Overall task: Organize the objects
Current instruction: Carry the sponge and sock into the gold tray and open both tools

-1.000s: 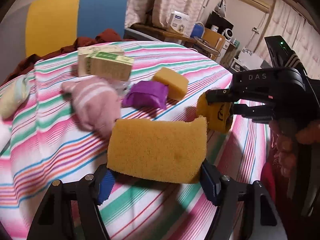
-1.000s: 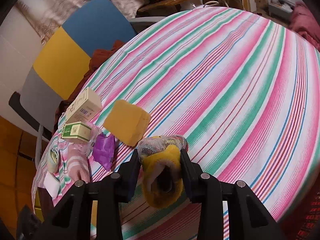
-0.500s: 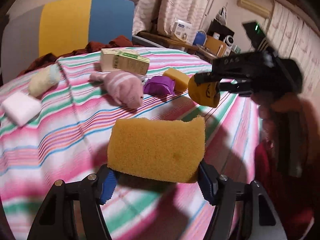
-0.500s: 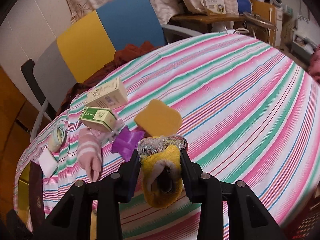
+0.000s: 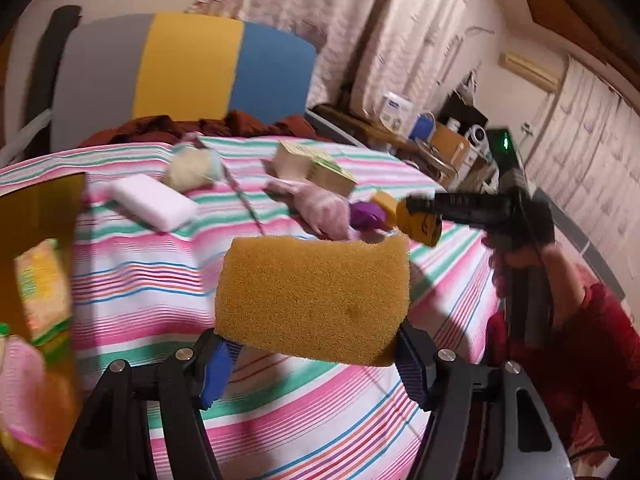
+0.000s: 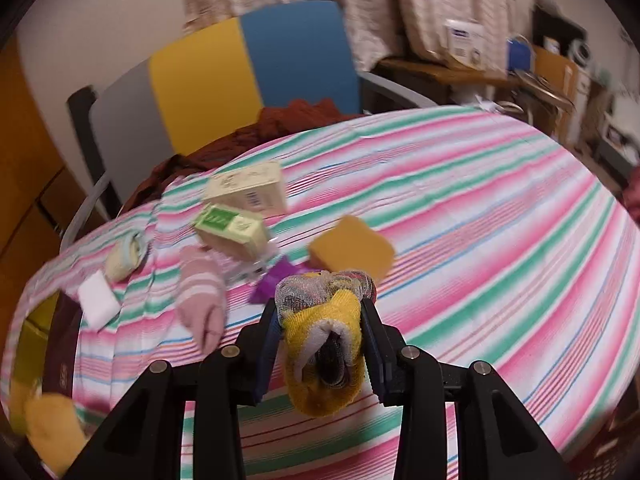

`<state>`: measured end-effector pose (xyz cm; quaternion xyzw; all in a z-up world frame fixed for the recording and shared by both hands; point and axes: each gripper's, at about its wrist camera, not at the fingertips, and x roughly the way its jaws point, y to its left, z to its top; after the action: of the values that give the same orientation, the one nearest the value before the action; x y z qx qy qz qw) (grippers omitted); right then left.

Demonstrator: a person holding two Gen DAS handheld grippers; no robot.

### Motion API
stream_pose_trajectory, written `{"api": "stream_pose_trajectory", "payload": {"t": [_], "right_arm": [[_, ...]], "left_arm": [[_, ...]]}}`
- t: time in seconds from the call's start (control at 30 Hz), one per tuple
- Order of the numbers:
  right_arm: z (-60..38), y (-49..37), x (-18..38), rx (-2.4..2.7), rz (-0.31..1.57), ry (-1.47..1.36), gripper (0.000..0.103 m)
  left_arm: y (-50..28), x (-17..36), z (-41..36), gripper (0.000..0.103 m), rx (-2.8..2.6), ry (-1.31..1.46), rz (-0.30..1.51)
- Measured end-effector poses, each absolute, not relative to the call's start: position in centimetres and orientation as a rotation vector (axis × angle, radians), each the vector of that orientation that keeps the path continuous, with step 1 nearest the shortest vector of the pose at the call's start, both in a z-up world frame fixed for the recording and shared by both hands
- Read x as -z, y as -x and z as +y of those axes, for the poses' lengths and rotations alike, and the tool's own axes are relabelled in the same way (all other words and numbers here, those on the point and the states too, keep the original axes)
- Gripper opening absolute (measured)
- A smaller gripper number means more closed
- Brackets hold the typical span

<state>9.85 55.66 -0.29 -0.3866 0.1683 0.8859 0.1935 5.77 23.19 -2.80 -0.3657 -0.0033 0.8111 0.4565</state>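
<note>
My left gripper (image 5: 312, 356) is shut on a large orange sponge (image 5: 314, 296) and holds it above the striped tablecloth (image 5: 320, 420). My right gripper (image 6: 320, 332) is shut on a rolled yellow sock (image 6: 324, 344); it shows in the left wrist view (image 5: 418, 220) at the right, above the table. On the table lie a pink sock (image 6: 200, 296), a purple packet (image 6: 272, 284), a small orange sponge (image 6: 352, 250), two boxes (image 6: 236, 216), a pale sock roll (image 6: 126, 254) and a white block (image 6: 98, 304).
A brown box (image 5: 36, 280) holding a green-yellow sponge stands at the table's left edge; it also shows in the right wrist view (image 6: 60, 344). A grey, yellow and blue chair (image 6: 240, 72) with red cloth stands behind the table. Cluttered shelves stand at the back right.
Both grippers have lifted and swung left with their loads. The brown box at the left edge has come into the left wrist view.
</note>
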Motion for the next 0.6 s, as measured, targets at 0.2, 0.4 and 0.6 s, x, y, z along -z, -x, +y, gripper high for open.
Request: {"api": "stream_pose_trajectory", "payload": {"t": [0.2,0.4,0.6], "right_arm": [[52.8,-9.0,0.3,-2.554,0.421,1.126,0.039],[48.5,-7.8,0.5,-2.638,0.517,1.167,0.039],[41.7,-5.6,-0.9,-2.783,0.454,1.207,0.039]], "left_arm": [[-4.3,1.9,18.9,0.070,-2.068,0.906,-0.096],[-2.3,1.7,14.6,0.070,-2.152,0.927,-0.185],[-0.2,1.2,10.8,0.070,-2.250,0.922,-0.231]]}}
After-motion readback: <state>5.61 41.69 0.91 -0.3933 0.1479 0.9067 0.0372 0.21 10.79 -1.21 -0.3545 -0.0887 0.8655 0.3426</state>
